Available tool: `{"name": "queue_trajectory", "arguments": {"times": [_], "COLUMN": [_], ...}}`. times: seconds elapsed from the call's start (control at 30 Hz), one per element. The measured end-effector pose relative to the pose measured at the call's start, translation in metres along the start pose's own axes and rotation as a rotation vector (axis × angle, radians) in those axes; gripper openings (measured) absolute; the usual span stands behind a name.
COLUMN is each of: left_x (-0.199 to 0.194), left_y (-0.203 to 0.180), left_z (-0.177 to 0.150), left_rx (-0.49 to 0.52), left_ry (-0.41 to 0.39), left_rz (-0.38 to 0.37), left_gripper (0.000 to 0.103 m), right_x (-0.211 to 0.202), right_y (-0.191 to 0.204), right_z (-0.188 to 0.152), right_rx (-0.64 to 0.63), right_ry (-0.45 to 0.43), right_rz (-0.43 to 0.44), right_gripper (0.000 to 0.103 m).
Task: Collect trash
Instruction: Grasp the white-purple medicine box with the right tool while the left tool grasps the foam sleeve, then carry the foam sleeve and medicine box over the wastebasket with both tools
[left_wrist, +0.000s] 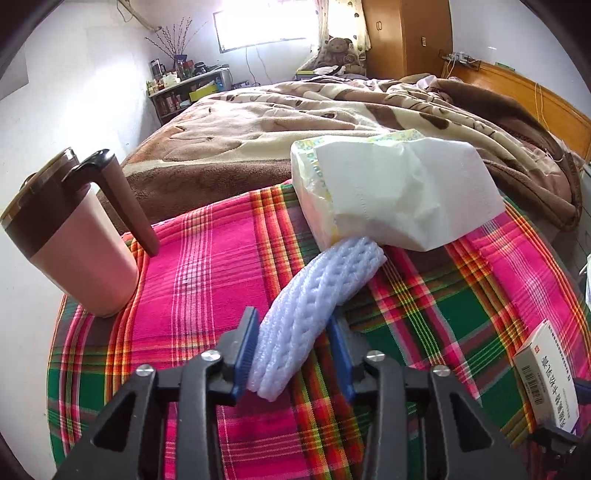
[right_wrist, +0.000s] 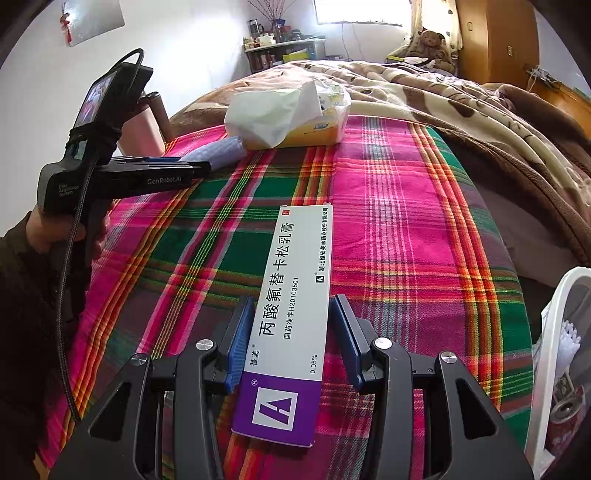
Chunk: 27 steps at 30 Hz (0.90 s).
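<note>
A pale blue foam net sleeve (left_wrist: 317, 295) lies on the plaid cloth (left_wrist: 192, 266), its far end tucked under a tissue pack (left_wrist: 399, 195). My left gripper (left_wrist: 291, 317) is shut on the sleeve's near end, with both blue pads against it. From the right wrist view, the left gripper (right_wrist: 162, 170) reaches in at the left, held by a hand, and the sleeve (right_wrist: 221, 149) shows beyond it. My right gripper (right_wrist: 293, 302) is shut on a long white and purple medicine box (right_wrist: 295, 266). The same box (left_wrist: 546, 376) shows at the right edge of the left wrist view.
A pink and brown lidded mug (left_wrist: 74, 251) stands at the cloth's left edge. A white basket (right_wrist: 554, 325) holding a can (right_wrist: 565, 410) stands at the right, off the plaid cloth (right_wrist: 406, 221). Behind lies a bed under a brown blanket (left_wrist: 295, 118).
</note>
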<state>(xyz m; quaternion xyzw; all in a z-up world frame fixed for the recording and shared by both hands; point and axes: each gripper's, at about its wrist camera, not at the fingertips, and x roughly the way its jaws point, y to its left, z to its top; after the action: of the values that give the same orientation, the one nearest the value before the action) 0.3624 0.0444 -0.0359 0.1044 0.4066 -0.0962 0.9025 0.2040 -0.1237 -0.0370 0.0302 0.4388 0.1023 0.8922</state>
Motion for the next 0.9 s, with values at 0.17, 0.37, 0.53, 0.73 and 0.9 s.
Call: {"name": "queue_trajectory", "arguments": {"times": [0.17, 0.37, 0.53, 0.73, 0.9], "left_x": [-0.010, -0.029, -0.051, -0.076, -0.097], "left_y": [-0.001, -0.006, -0.014, -0.027, -0.038], "left_z": [-0.005, -0.013, -0.022, -0.035, -0.044], "left_rx": [-0.012, -0.035, -0.048, -0.066, -0.065], "left_ry": [-0.013, -0.026, -0.039, -0.054, -0.069], "left_rz": [0.001, -0.027, -0.062, -0.107, -0.128], "left_gripper": [0.026, 0.024, 0.023, 0.023, 0.023], "right_x": [-0.001, -0.006, -0.011, -0.023, -0.035], "right_y": [-0.003, -0.007, -0.010, -0.015, -0.021], "right_z": [-0.002, -0.006, -0.010, -0.018, -0.023], "right_rx": [0.017, 0.032, 0.039, 0.051, 0.061], "right_ry": [-0.004, -0.009, -0.013, -0.031, -0.051], "right_rz": [0.004, 0.011, 0.022, 0.024, 0.015], "right_gripper": [0.045, 0.042, 0.039, 0.039, 0.039]}}
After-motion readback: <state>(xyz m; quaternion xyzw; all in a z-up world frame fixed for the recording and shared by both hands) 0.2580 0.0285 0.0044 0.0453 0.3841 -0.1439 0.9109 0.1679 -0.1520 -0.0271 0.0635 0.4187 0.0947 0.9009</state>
